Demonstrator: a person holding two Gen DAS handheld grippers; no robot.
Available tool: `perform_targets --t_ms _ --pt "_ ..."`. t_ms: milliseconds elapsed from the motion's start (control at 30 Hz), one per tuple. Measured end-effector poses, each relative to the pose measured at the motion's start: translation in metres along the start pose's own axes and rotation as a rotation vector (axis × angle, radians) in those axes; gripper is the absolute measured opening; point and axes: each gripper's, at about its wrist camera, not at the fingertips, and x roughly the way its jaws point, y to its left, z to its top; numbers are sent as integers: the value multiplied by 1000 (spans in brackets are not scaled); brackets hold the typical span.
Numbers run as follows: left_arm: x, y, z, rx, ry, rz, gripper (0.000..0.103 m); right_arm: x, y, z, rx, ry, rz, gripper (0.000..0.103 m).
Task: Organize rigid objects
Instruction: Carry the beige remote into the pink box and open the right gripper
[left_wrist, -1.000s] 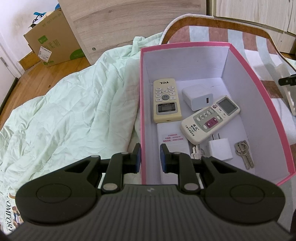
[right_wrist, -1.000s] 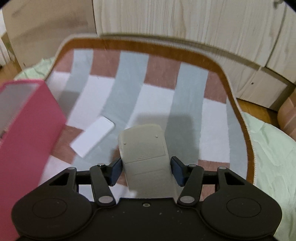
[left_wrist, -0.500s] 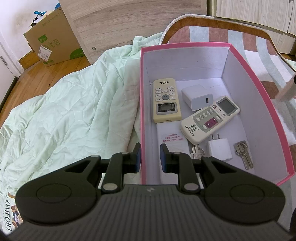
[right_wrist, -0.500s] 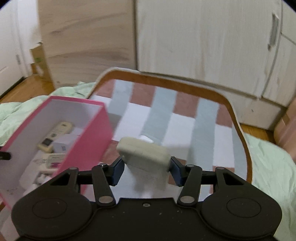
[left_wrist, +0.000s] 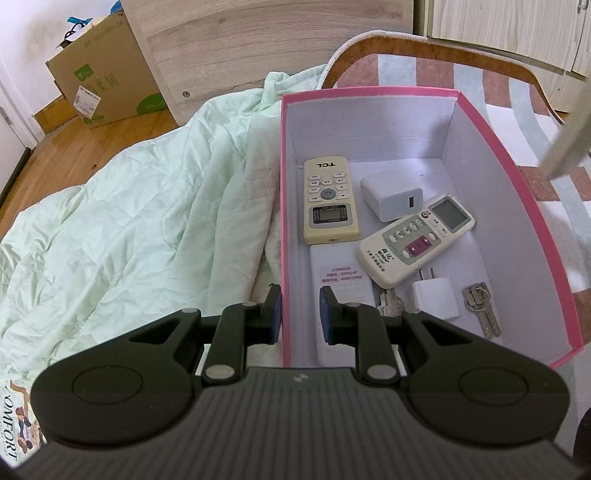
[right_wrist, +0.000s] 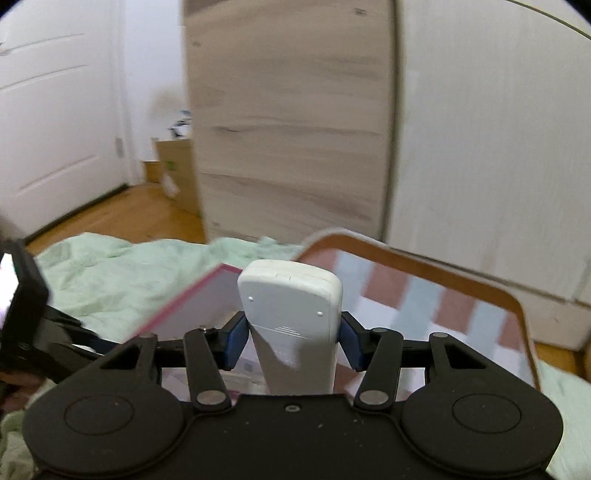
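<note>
A pink box (left_wrist: 517, 177) with a white inside lies on the bed. In it are a cream TCL remote (left_wrist: 328, 201), a white remote with a pink button (left_wrist: 415, 245), two white chargers (left_wrist: 391, 195) (left_wrist: 436, 297), keys (left_wrist: 480, 308) and a flat white remote (left_wrist: 341, 280). My left gripper (left_wrist: 299, 314) straddles the box's near-left wall, jaws narrowly apart around it. My right gripper (right_wrist: 291, 339) is shut on a white remote (right_wrist: 291, 314), back side up, held above the box (right_wrist: 192, 306). That remote's tip shows at the right edge of the left wrist view (left_wrist: 569, 133).
A pale green quilt (left_wrist: 129, 221) lies left of the box. A striped rug with a brown border (right_wrist: 443, 295) lies to the right. A wooden wardrobe (right_wrist: 288, 129), a cardboard box (left_wrist: 103, 85) and a white door (right_wrist: 55, 110) stand behind.
My right gripper has lifted the white remote off the striped rug and swung it left over the pink box. My left gripper has stayed on the box wall.
</note>
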Motion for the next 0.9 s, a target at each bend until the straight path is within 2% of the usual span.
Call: perform_targets --t_ms 233,333,367,500,667,733,867,900 --pt "0 2 0 -7 0 -10 20 61 30 3 -93 54 115 58" --pt "-1 2 -1 -6 -2 -9 20 90 44 -8 -147 58 76 58" --pt "-1 2 -1 -6 -3 -8 20 96 46 -12 -128 39 47 58" --pt "-1 3 -2 -10 -11 -12 20 118 51 -19 -61 48 19 58" --pt "-1 9 -2 -34 -8 -41 20 119 74 -37 -207 61 2 58" --pt "-1 11 -2 -39 -7 -49 20 114 84 -39 -280 90 1 58" --pt "0 12 -1 -45 -5 -56 20 104 94 -50 -330 165 -3 57" --pt "0 12 -1 -46 -6 -57 20 103 96 -54 -339 186 -2 54"
